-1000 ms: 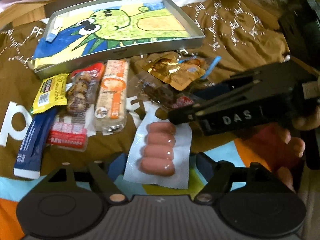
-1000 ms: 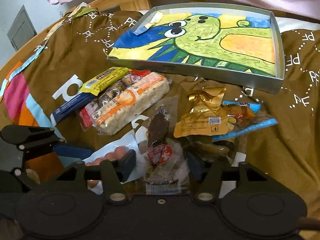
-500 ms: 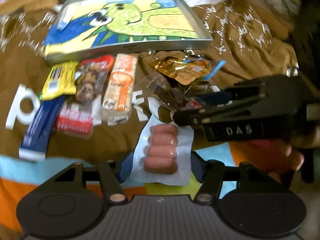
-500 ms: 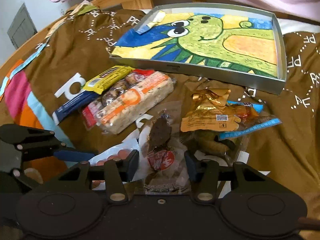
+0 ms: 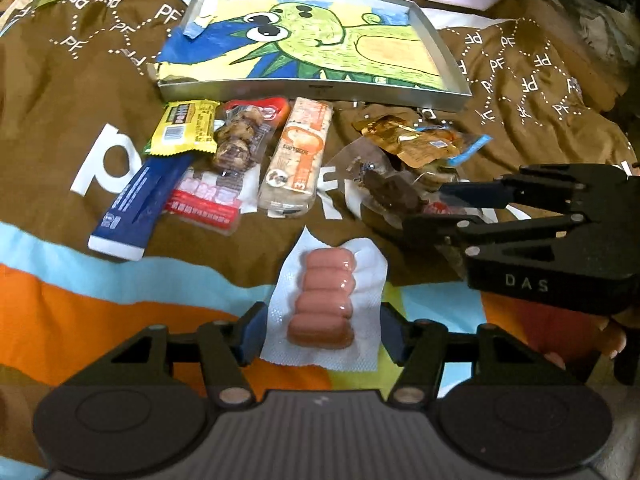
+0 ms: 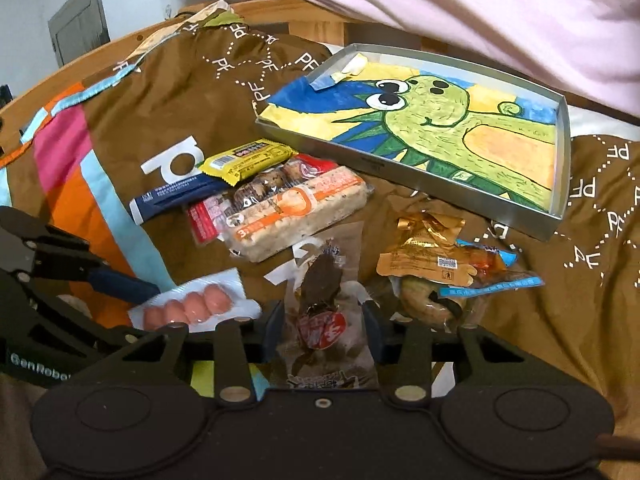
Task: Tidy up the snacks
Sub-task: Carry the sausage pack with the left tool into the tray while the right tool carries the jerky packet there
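Observation:
My left gripper [image 5: 322, 328] is shut on a clear white-backed pack of pink sausages [image 5: 324, 300], whose side edges curl up against the blue pads. The same pack [image 6: 188, 306] shows at the lower left of the right wrist view, with one left finger [image 6: 120, 285] beside it. My right gripper [image 6: 324, 328] has its jaws closing on a clear pack of dark dried meat with a red label [image 6: 324, 280], and both pads touch its sides. From the left wrist view the right gripper [image 5: 428, 208] reaches in from the right onto that pack [image 5: 384, 196]. A metal tray with a green dinosaur drawing [image 5: 312, 88] lies behind the snacks.
On the brown printed blanket lie a yellow bar [image 5: 184, 128], a blue stick pack [image 5: 140, 208], a red pack of brown balls [image 5: 224, 184], an orange-and-white cracker bar [image 5: 300, 156] and a gold pouch [image 5: 408, 140]. A person's hand [image 5: 616, 344] holds the right gripper. Pink bedding lies behind the tray.
Both grippers' jaws narrowed onto their packs. The sausage pack's edges curled up between the left pads. Both views pulled slightly up and away from the blanket.

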`<state>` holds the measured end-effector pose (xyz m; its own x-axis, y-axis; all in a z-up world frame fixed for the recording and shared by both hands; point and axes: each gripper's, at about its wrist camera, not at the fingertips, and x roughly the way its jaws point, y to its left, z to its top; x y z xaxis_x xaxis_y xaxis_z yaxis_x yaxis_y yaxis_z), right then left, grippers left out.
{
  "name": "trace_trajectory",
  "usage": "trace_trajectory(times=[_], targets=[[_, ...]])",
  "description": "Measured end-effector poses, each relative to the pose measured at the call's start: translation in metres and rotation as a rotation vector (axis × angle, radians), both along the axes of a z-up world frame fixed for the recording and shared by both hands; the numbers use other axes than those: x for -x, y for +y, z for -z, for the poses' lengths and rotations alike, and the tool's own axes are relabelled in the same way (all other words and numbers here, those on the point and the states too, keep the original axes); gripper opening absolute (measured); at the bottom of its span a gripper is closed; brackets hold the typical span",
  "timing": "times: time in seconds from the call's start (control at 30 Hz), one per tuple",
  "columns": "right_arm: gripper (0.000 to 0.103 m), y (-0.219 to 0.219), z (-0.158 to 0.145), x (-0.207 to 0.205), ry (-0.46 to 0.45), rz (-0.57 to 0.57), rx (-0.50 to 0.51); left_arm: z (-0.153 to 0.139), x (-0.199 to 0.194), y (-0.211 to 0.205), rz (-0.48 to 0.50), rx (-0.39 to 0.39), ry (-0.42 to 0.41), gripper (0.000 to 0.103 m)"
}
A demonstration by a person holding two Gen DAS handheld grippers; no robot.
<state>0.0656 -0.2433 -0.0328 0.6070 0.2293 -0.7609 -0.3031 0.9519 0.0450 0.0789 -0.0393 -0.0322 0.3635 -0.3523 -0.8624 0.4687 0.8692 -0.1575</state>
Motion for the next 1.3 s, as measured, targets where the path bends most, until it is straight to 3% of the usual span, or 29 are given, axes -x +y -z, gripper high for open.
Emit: trace_trajectory(times=[0.27,0.43,0.67,0.87,1.03,1.3], targets=[[0.044,-0.001,-0.007,0.006,-0.053,0.002,0.010,-0.011,0.008,0.012,-0.067,0.055,-0.024,0.063],[0.044,0.000,-0.016,0.014,-0.112,-0.006,0.024,-0.020,0.014,0.021,-0.115,0.091,-0.086,0.063],[0.044,0.000,-0.025,0.018,-0.200,0.013,0.038,-0.032,0.006,0.035,-0.189,0.245,-0.108,0.063],[0.044,-0.001,-0.032,0.021,-0.281,0.032,0.062,-0.035,-0.001,0.039,-0.233,0.285,-0.134,0.063],[0.044,-0.005,-0.034,0.013,-0.320,0.057,0.091,-0.053,-0.032,0.026,-0.213,0.276,-0.136,0.063],[0.044,-0.024,-0.034,-0.023,-0.382,0.132,0.106,-0.073,-0.103,-0.004,-0.256,0.306,-0.272,0.064]])
